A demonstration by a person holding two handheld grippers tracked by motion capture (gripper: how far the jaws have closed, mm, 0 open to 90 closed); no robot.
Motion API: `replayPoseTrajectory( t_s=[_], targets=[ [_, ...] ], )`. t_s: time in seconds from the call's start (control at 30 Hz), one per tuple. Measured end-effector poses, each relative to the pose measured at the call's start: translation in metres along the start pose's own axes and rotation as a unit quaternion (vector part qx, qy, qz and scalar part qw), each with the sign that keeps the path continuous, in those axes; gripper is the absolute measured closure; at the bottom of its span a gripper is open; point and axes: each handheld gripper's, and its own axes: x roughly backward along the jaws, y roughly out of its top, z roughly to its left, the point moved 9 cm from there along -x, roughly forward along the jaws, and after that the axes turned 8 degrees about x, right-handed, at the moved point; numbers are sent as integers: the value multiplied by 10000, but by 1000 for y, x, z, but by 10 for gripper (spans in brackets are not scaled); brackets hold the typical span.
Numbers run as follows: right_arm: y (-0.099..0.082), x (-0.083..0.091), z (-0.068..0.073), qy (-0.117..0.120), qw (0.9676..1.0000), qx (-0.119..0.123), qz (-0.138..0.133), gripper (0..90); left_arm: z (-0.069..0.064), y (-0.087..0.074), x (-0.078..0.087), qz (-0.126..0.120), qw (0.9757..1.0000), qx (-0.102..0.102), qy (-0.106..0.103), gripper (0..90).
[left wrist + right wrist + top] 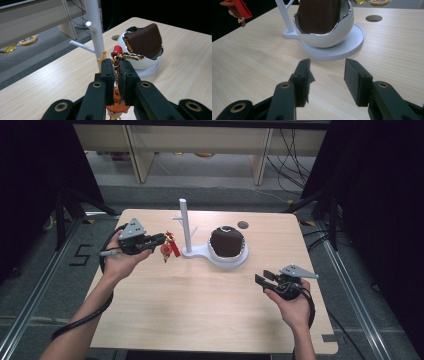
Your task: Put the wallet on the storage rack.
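- The left gripper (pixel 159 239) sits near 9 o'clock on the pale wooden tabletop (pixel 200 310), its jaws pressed together on the small red-and-gold keychain charm with a cartoon figure (pixel 167 249), which hangs clear of the wood.
- In the left gripper view the jaws pinch the upper part of the charm (pixel 115 96); its gold clasp (pixel 130 57) and red cap stick out beyond the jaw tips, while the figure dangles below.
- The charm looks light and partly loose: a rigid little figure on linked metal, so it probably swings and twists when moved. The metal may be slick, so a hold close to the clasp seems steadiest.
- The white plastic stand with a tall post and thin side pegs (pixel 185 222) rises just past the charm toward 12 o'clock; the pegs look slender and may flex.
- The white egg-shaped bowl with a chrome rim (pixel 235 257) on the same base holds a dark brown leather pouch (pixel 226 242), likely soft and easily gripped.
- The right gripper (pixel 263 278) hovers near 4 o'clock, jaws spread and empty.
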Motion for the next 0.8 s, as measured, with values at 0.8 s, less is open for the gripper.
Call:
replayPoseTrajectory(
  t_s=[0.8],
  targets=[
    [-5, -2, 7, 144, 9997, -186, 114, 556, 32, 27, -27, -54, 9982, 181, 563, 825]
  ],
)
